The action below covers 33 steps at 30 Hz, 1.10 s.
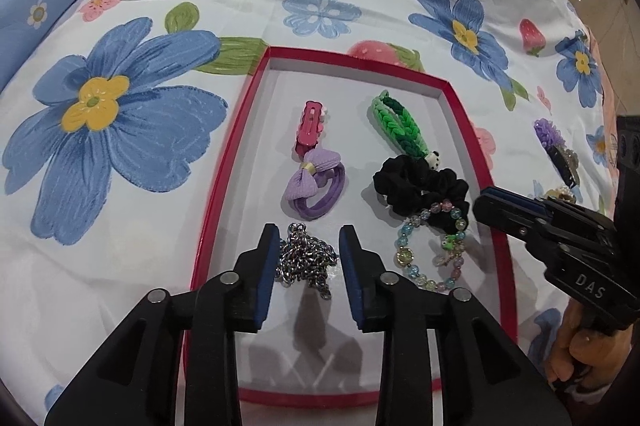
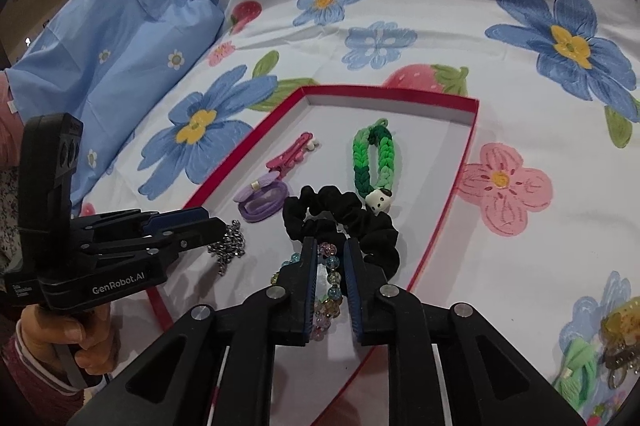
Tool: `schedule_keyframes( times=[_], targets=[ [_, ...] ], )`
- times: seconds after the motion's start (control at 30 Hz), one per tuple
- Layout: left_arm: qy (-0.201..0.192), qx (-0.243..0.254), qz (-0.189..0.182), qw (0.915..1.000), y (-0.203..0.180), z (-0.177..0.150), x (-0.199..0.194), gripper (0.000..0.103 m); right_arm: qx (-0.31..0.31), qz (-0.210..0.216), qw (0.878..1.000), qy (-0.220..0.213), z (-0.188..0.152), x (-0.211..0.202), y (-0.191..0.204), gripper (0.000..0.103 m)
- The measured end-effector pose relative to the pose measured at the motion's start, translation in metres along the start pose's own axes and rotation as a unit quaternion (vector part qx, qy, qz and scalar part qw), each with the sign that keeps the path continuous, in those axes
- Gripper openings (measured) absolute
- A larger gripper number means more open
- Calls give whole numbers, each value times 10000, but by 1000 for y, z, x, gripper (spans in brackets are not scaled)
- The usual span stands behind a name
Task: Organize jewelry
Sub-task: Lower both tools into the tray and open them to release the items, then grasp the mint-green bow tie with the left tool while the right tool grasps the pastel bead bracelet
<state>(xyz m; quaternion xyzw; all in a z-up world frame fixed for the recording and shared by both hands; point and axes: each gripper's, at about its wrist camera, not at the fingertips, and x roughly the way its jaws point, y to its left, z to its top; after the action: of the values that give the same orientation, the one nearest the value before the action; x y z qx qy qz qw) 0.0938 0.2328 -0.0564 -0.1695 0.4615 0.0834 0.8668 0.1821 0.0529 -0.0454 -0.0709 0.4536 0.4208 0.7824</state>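
While both grippers hang over the red tray (image 1: 224,186) on the flowered bed sheet (image 1: 120,246), the risk sits right under them. The left gripper (image 1: 308,242) stands open, its blue pads apart on either side of the silver chain (image 1: 306,262), which lies heaped on the tray floor between them, not pinched. Links could snag a pad as it pulls away, and the whole heap would drag or spill over the rim. Over on the right, the right gripper (image 2: 330,258) has its pads slightly apart around the beaded bracelet (image 2: 330,278); a bead or two may be touching a pad, hard to say from this angle, but it looks released, not held. That bracelet overlaps the black scrunchie (image 2: 344,214), so a careless lift could hook the fabric and tow it along, nudging the green braided band (image 2: 370,158) just behind. Further back in the tray, the purple bow hair tie (image 1: 314,186) and pink clip (image 1: 310,124) lie clear of both tools. More pieces wait out on the sheet at the right, a purple one (image 1: 554,142) among them, so the job looks only partly done.
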Motion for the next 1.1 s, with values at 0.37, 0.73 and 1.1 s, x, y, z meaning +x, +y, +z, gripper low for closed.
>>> schedule_keyframes(
  times=[0.37,0.73,1.1],
  targets=[
    [-406,-133,-147,9990,-15,-9,-45,49,338,-42,9983,-472,-25,-65,-15,33],
    [-405,62,-431,9982,-52,-27,-63,53,874,-481,9922,-746,-73,-129,-59,39],
    [-226,403,-682,9966,-98,-42,-61,59,1454,-893,9814,-881,-123,-175,-102,44]
  ],
)
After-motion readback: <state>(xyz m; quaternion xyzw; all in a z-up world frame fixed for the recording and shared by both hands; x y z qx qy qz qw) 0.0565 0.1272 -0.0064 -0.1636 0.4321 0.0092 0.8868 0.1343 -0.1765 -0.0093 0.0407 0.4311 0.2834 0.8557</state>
